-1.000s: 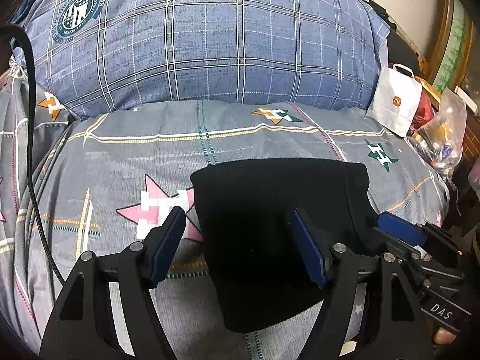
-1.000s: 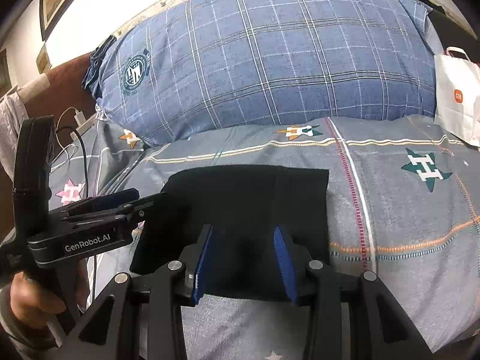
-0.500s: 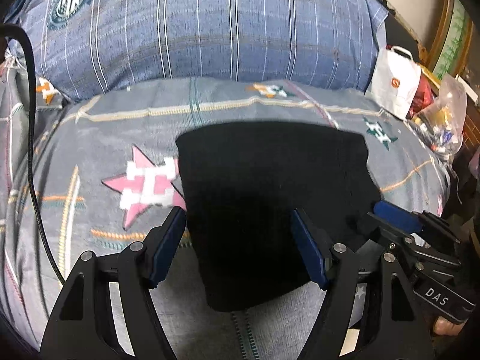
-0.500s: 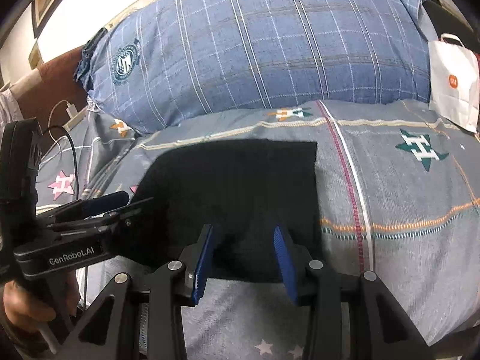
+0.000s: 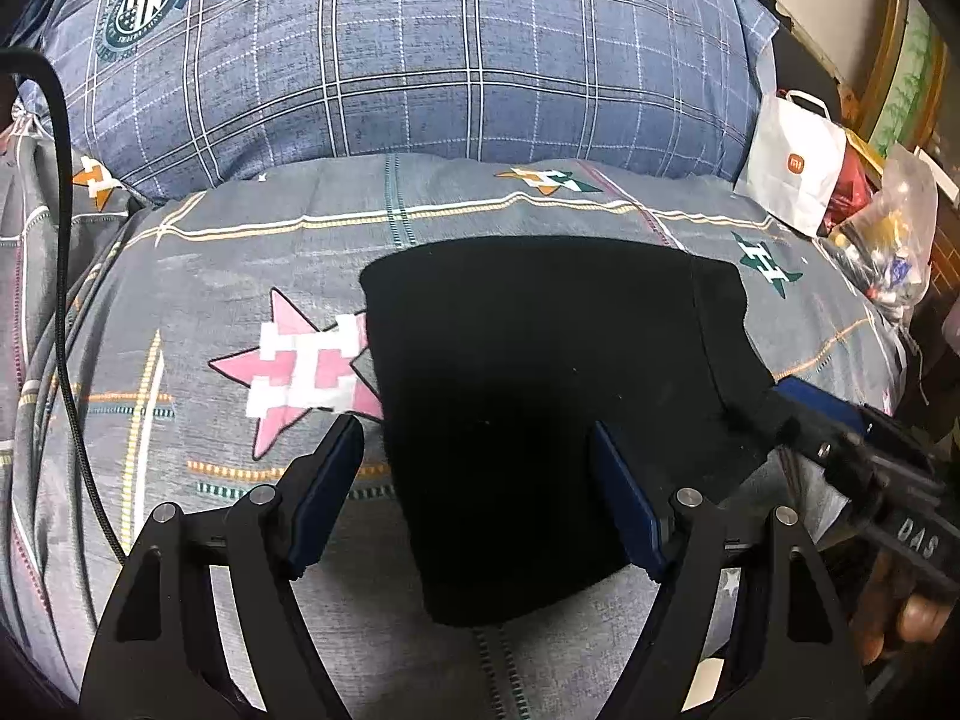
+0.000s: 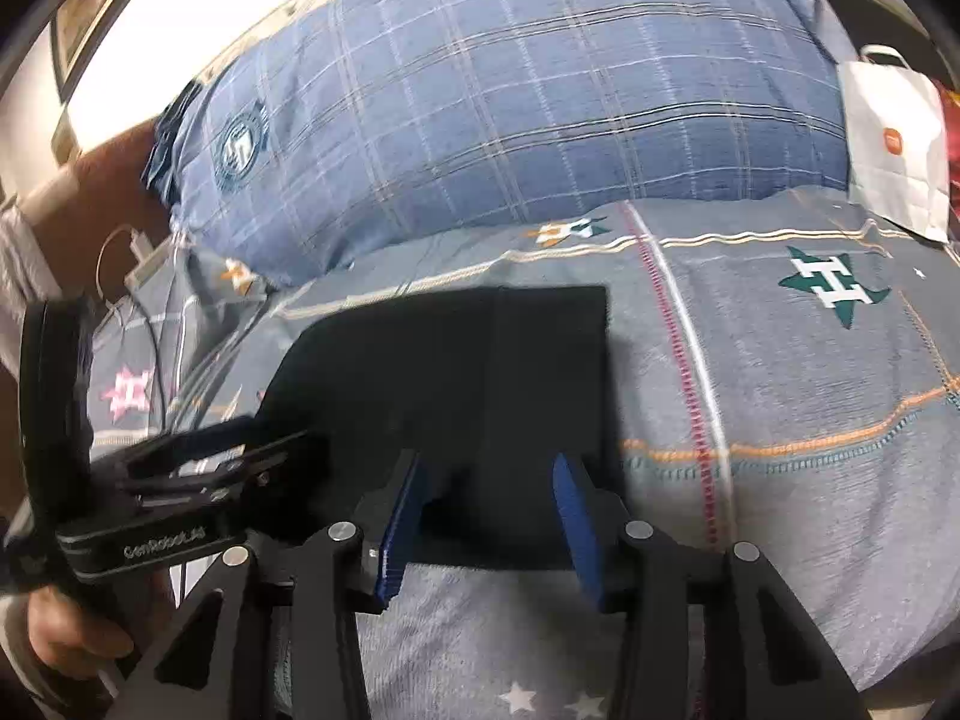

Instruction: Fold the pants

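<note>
The black pants (image 5: 540, 390) lie folded into a flat rectangle on the grey patterned bedspread (image 5: 240, 276). My left gripper (image 5: 477, 438) hovers over their left near part. Its jaws are opening, one finger is over the bedspread and the other over the cloth, and nothing is pinched. In the right wrist view the pants (image 6: 468, 372) fill the middle. My right gripper (image 6: 487, 468) straddles their near edge with its jaws opening and the pads not pressing the cloth. Each gripper shows in the other's view: the right gripper (image 5: 840, 438) at the pants' right edge, the left gripper (image 6: 228, 450) at their left, held by a hand (image 6: 66, 630).
A big blue plaid pillow (image 5: 420, 60) bounds the far side of the bed. A white paper bag (image 5: 792, 168) and a clear plastic bag of small items (image 5: 888, 252) stand at the far right. A black cable (image 5: 66, 300) runs down the left side.
The jaws of both grippers stand a little wider. The right gripper has sunk slightly towards the near edge of the pants. The pants lie as before.
</note>
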{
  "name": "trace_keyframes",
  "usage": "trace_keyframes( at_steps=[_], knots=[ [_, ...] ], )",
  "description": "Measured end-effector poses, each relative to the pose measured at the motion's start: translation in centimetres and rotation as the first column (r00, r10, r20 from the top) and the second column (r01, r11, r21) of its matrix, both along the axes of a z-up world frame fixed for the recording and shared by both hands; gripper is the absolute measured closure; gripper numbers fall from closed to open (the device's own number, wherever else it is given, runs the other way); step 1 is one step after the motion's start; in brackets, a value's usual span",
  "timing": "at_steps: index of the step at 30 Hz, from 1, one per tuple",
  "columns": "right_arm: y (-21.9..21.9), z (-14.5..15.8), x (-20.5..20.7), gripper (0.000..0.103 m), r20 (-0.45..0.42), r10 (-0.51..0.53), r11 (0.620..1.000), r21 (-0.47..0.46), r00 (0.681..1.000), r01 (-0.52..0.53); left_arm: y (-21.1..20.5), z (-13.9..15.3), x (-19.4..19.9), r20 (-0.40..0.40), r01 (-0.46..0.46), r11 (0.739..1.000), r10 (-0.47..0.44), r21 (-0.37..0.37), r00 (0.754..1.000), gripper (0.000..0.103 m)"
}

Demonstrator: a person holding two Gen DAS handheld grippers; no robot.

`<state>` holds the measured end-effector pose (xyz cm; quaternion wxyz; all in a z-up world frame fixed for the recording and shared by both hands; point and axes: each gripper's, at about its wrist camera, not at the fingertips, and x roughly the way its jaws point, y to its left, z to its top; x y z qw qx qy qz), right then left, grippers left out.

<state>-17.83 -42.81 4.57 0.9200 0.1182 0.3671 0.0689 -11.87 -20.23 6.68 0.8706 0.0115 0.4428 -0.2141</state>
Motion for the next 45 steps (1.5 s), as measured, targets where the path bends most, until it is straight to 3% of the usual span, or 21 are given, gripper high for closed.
trace_keyframes(
  at_steps=[15,23,30,34,37,39,43,45],
  knots=[
    [0.8,0.7,0.6,0.058,0.016,0.021,1.000,0.000,1.000,-0.021,0.8,0.2,0.9,0.008,-0.045,0.998,0.045,-0.038,0.999,0.026],
    [-1.0,-0.6,1.7,0.055,-0.037,-0.009,1.000,-0.008,0.999,0.009,1.2,0.0,1.4,-0.021,0.007,0.998,-0.009,-0.060,1.000,0.026],
    [-3.7,-2.3,2.5,0.047,-0.083,-0.025,0.993,0.111,0.996,0.034,2.5,-1.5,2.7,-0.154,0.014,0.983,-0.042,-0.182,0.987,0.024],
    [-4.6,-3.6,3.7,0.044,-0.093,0.020,0.968,0.249,0.995,0.004,1.8,-2.1,3.1,-0.187,0.034,0.979,-0.072,-0.200,0.980,0.023],
    [-4.6,-4.4,4.8,0.038,-0.102,0.045,0.953,0.302,0.994,-0.012,1.1,-2.8,3.6,-0.211,0.046,0.975,-0.093,-0.217,0.973,0.022],
    [-4.0,-4.3,5.0,0.037,-0.082,0.059,0.960,0.279,0.995,-0.034,0.8,-2.9,3.7,-0.197,0.041,0.971,-0.089,-0.235,0.976,0.018],
    [-2.2,-2.4,4.1,0.055,-0.042,0.070,0.987,0.146,0.997,-0.063,0.3,-2.1,3.1,-0.171,0.065,0.973,-0.104,-0.222,0.980,0.022],
    [-1.7,-1.1,3.6,0.059,-0.018,0.069,0.991,0.115,0.997,-0.066,0.7,-1.4,3.2,-0.170,0.072,0.968,-0.116,-0.241,0.979,0.026]
  ],
)
